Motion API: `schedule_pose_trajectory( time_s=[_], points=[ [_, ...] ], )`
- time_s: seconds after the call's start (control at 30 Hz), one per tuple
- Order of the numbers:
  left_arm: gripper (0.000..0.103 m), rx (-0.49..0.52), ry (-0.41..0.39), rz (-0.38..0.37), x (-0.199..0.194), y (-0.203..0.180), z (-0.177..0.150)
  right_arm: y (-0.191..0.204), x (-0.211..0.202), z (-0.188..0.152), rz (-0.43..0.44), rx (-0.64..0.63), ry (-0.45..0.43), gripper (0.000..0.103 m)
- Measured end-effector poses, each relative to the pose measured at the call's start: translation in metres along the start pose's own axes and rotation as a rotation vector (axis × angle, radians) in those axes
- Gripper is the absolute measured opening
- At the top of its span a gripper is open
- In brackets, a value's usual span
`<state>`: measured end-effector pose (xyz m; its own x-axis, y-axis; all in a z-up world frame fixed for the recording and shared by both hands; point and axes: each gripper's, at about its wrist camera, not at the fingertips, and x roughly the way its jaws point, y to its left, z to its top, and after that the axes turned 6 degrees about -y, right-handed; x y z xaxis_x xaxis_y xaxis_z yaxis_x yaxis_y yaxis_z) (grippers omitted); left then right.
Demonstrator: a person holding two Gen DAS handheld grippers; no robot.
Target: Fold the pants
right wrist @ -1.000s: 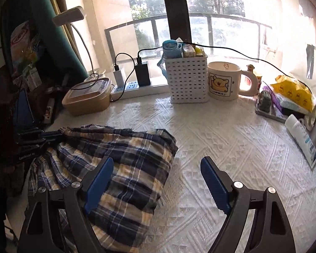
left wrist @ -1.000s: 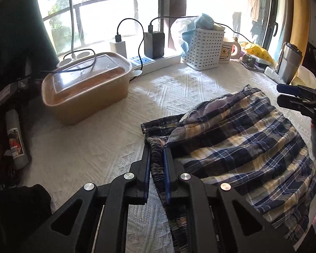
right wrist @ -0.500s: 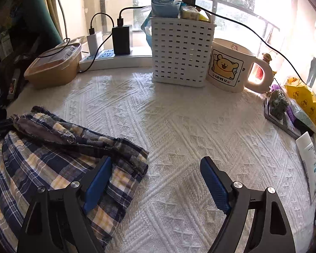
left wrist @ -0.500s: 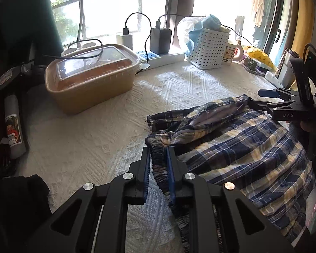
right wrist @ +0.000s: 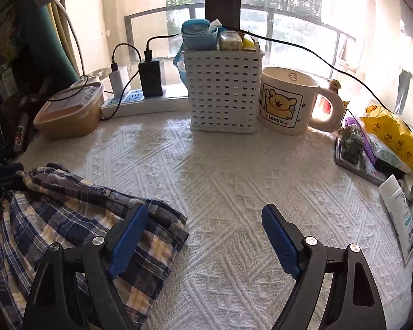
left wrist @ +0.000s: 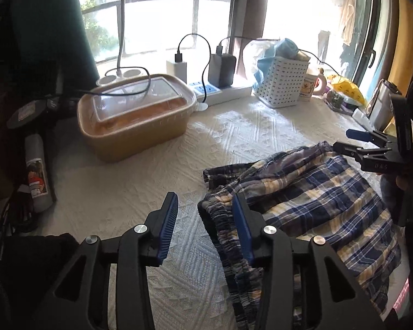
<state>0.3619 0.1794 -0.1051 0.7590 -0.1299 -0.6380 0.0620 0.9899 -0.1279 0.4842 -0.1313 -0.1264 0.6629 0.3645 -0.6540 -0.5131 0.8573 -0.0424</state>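
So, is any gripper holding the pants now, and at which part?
Nothing is held. The left gripper is opening, and the waistband of the pants lies loose between its jaws. The right gripper is open over the pants' edge.

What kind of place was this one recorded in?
Most likely a lived-in home, at a table by a balcony window: a mug, a power strip with chargers, and laundry hanging outside.
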Motion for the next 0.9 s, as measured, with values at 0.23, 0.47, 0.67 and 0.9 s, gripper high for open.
schedule_pose_trajectory(
  time_s=[0.23, 0.47, 0.67, 0.9],
  points=[
    [0.074, -0.110, -0.135, 0.001, -0.068, 0.005, -0.004, 0.003, -0.059, -0.011, 0.033, 0.032, -0.081, 0.086],
    [0.075, -0.128, 0.001, -0.055, -0.047, -0.020, -0.058, 0.044, -0.109, -0.056, 0.110, 0.008, -0.064, 0.086],
    [0.075, -0.111, 0.099, -0.036, -0.035, -0.036, -0.095, 0.062, -0.102, -0.099, 0.064, -0.042, 0.048, 0.086],
    [0.075, -0.134, 0.068, -0.027, -0.062, -0.034, -0.104, 0.054, -0.124, -0.119, 0.016, -0.033, 0.070, 0.087]
  ],
)
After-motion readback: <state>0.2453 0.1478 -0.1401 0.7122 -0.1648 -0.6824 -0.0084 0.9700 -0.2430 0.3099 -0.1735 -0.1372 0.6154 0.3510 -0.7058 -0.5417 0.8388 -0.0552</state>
